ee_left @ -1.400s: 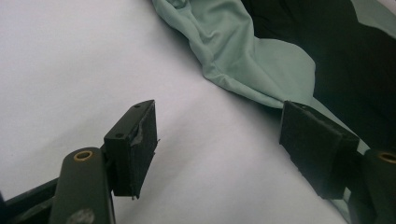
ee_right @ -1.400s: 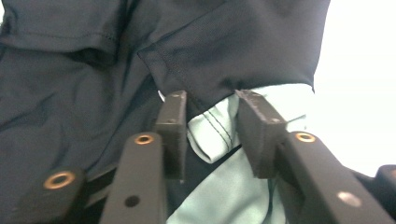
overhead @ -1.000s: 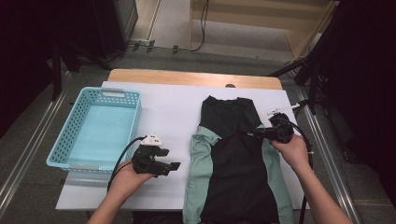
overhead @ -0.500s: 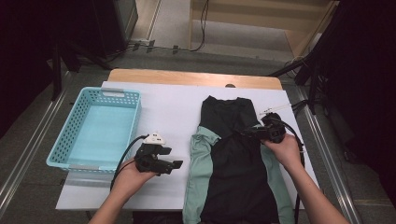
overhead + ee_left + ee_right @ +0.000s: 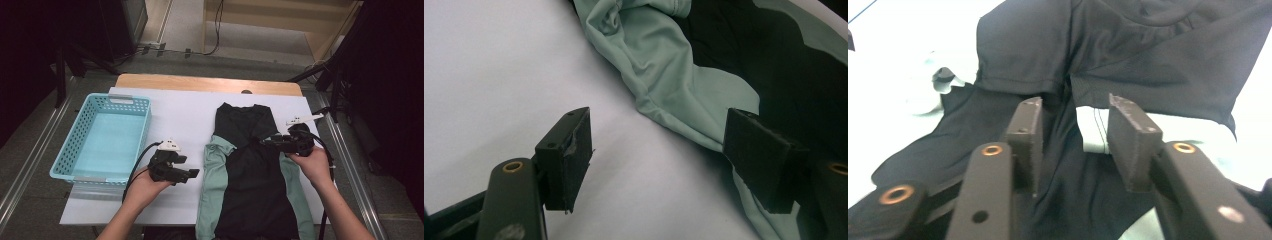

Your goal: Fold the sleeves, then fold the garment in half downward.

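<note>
A black shirt (image 5: 250, 175) with mint-green sleeves lies flat on the white table top (image 5: 185, 110), collar toward the far edge. My left gripper (image 5: 192, 173) hovers just left of the bunched left green sleeve (image 5: 659, 65); its jaws stand open (image 5: 664, 150) over bare table, with nothing between them. My right gripper (image 5: 265, 141) points left over the shirt's right shoulder area. Its jaws have just been opening and stand apart (image 5: 1073, 135), above a fold of black fabric (image 5: 1148, 65) and a pale strip, and the pads do not press on the cloth.
A light blue plastic basket (image 5: 75, 150) with nothing in it sits at the table's left side. A wooden strip (image 5: 200, 84) runs along the far edge. Metal rails and dark floor flank the table on both sides.
The right gripper's jaws have spread apart, and the right hand has shifted slightly toward the shirt's middle. The left hand and its gripper stay as they were.
</note>
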Motion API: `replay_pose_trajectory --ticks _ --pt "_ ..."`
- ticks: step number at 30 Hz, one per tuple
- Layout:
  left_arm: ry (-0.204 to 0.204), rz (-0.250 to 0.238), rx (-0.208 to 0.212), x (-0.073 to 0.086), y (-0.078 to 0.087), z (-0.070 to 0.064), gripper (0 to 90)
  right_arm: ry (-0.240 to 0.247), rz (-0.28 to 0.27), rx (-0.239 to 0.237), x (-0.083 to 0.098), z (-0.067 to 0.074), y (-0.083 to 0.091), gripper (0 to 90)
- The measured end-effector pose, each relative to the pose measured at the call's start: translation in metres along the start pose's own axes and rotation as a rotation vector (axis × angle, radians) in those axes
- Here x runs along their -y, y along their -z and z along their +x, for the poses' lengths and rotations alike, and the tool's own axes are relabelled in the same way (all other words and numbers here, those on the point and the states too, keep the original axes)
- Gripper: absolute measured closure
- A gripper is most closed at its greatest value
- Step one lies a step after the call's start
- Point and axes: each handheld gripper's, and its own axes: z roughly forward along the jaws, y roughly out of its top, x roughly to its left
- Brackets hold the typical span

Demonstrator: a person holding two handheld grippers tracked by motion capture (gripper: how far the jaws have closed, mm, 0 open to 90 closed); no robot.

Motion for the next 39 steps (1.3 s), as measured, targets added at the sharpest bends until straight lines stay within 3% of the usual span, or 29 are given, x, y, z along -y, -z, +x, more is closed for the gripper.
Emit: replay_pose_trajectory --ticks 5,15,30,39 --pt "-0.008 0.005 0.002 -0.005 -0.006 0.002 27.3 0.014 0.000 0.008 0.005 0.002 0.000 45.6" --pt "0.000 0.008 0.019 -0.012 -0.014 0.009 23.1 -0.003 -0.028 0.004 0.009 0.001 0.002 35.0" --pt "0.001 0.017 0.013 -0.024 -0.022 0.007 23.2 -0.021 -0.035 0.023 0.023 -0.007 0.011 34.0" --pt "0.029 0.012 0.014 -0.032 -0.026 0.013 23.5 -0.038 -0.030 0.044 0.029 -0.009 0.015 33.9"
